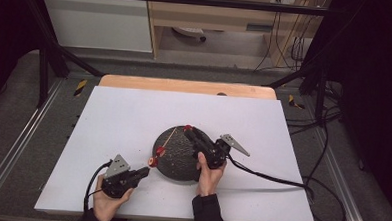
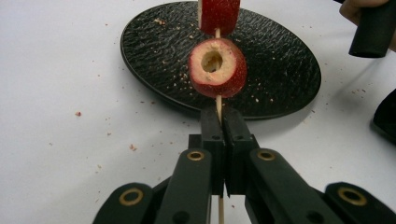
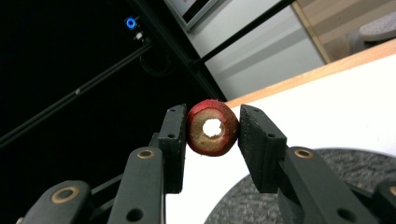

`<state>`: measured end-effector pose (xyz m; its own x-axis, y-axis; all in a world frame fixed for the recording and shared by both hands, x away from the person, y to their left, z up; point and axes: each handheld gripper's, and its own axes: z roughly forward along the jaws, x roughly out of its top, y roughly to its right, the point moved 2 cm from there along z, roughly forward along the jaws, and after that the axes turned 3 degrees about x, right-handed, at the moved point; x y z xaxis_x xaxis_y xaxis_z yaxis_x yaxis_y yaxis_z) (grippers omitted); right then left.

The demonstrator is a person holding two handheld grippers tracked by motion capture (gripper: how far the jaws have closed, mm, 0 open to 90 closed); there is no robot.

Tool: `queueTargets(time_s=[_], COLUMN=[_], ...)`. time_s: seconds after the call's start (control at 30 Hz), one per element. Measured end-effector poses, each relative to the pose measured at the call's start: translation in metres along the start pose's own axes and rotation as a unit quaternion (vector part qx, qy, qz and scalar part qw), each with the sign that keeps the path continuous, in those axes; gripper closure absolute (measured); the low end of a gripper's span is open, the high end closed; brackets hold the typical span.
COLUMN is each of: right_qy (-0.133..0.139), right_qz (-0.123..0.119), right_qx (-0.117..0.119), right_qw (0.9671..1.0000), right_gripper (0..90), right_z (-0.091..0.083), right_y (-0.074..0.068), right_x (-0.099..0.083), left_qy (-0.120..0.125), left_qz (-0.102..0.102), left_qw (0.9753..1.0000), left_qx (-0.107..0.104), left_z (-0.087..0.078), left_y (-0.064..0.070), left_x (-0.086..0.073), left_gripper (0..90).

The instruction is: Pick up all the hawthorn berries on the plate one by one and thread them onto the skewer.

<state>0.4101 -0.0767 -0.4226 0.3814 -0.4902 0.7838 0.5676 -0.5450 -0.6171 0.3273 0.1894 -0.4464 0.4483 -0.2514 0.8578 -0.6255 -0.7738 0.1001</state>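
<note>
Skewer (image 2: 218, 108), thin, stiff but snappable, sits clamped in the left gripper (image 2: 223, 122), jaws shut on its bare end. Just ahead of the jaws: two hollow fruit rings (image 2: 217, 68), over the black plate (image 2: 289, 70). Right gripper (image 3: 212, 128) pinches a third fruit slice (image 3: 213, 127) by its sides; light, soft, crushable, so grip gently by the skin.

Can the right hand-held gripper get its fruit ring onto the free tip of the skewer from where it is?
Probably yes. The right hand-held gripper holds the fruit ring beside the skewer tip, above the black plate; nothing lies between them. The ring's hole is open.
</note>
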Motion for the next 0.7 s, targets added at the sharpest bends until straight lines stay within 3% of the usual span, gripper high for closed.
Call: queueTargets(time_s=[0.17, 0.7], right_qy=[0.019, 0.033], right_qz=[0.007, 0.037], right_qx=[0.002, 0.017], right_qw=[0.9998, 0.9986], right_gripper=[63.2, 63.2], right_z=[0.002, 0.004], right_y=[0.000, 0.002], right_x=[0.010, 0.033], left_qy=[0.005, 0.017], left_qz=[0.001, 0.018], left_qw=[1.0000, 0.9996], left_qx=[0.000, -0.015], left_z=[0.002, 0.012], left_y=[0.003, 0.024], left_x=[0.005, 0.018], left_gripper=[88.5, 88.5])
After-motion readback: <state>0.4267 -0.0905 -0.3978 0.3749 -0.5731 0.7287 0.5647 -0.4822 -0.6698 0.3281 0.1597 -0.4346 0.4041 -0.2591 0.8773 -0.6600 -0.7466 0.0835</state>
